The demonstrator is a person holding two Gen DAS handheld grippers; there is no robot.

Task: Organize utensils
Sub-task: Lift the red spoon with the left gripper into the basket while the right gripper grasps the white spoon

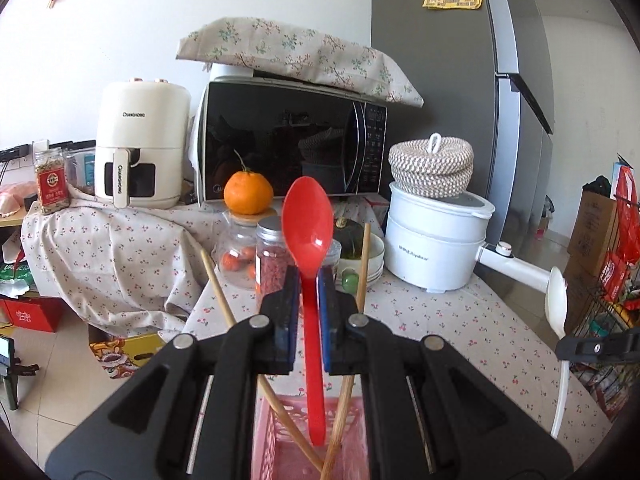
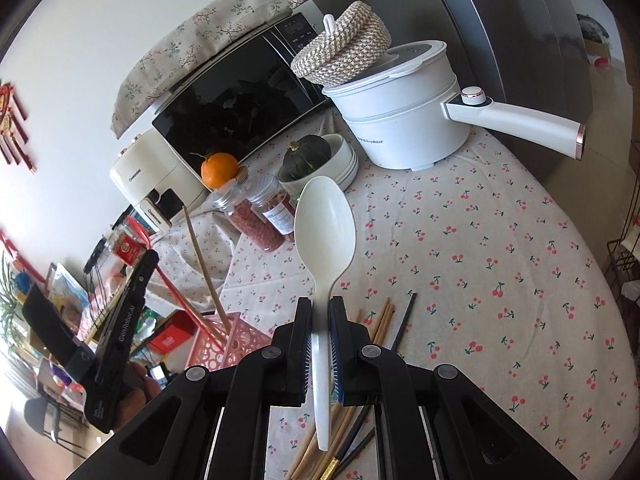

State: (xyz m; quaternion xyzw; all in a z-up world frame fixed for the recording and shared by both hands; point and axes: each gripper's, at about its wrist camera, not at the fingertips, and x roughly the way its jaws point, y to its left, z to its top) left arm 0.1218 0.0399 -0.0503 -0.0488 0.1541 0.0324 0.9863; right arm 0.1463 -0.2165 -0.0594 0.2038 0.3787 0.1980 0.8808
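My left gripper [image 1: 309, 280] is shut on a red plastic spoon [image 1: 308, 224], bowl up, its handle end hanging over the pink perforated basket [image 1: 280, 432]. Two wooden chopsticks [image 1: 218, 284] stand in that basket. My right gripper [image 2: 320, 304] is shut on a white plastic spoon [image 2: 325, 224], bowl up, held above the table. Under it lie several loose wooden and black chopsticks [image 2: 382, 322] on the cherry-print tablecloth [image 2: 500, 260]. In the right wrist view the pink basket [image 2: 236, 340] sits at the table's left edge with the left gripper's body [image 2: 116, 320] above it. The white spoon [image 1: 557, 300] shows at the right of the left wrist view.
At the back of the table stand a microwave [image 1: 288, 140], a white air fryer [image 1: 140, 144], a white electric pot [image 2: 404, 112] with a woven basket on top, jars [image 2: 260, 220], an orange [image 1: 248, 192] and stacked bowls holding a dark squash [image 2: 308, 156]. A grey fridge [image 1: 440, 60] rises behind.
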